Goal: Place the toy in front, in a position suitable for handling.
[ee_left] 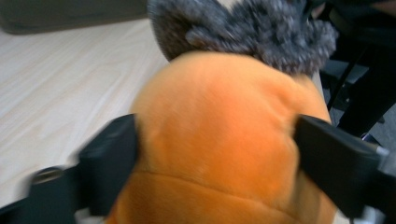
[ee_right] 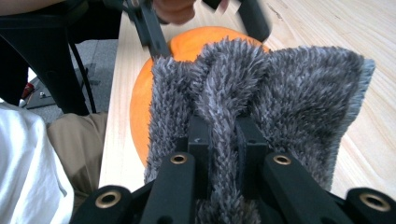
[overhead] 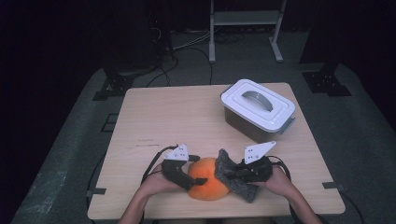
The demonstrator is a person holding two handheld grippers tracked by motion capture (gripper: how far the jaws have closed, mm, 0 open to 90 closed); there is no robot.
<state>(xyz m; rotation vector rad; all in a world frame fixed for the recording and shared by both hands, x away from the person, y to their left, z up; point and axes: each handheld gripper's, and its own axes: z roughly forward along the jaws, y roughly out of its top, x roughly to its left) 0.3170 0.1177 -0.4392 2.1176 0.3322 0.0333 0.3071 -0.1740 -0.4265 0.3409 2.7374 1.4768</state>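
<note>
An orange plush ball (overhead: 208, 185) with a grey fuzzy piece (overhead: 233, 179) on its right side sits at the near edge of the worktop (overhead: 187, 116), just in front of the person, between the two grippers. The left gripper (overhead: 192, 179) has its jaws spread wide around the orange body, one pressing each flank; in the left gripper view the plush (ee_left: 219, 140) bulges between them, so it is clamped, not merely framed. The right gripper (overhead: 232, 175) has its jaws drawn nearly together on a raised fold of the grey pile (ee_right: 224, 116), pinching a narrow ridge of it. By its look the toy is light and soft: it will give under pressure, not slip, and nothing about it seems breakable. The orange body is best taken across its widest part, as here, since a narrow pinch would only gather cover fabric. The grey piece is limp, long-napped cloth, and a fold is probably the only secure purchase on it. Whether it is sewn to the ball or a loose wrap I cannot tell. Well apart, at the far right of the worktop, stands a white-lidded box (overhead: 258, 109) with a handle, shut.
</note>
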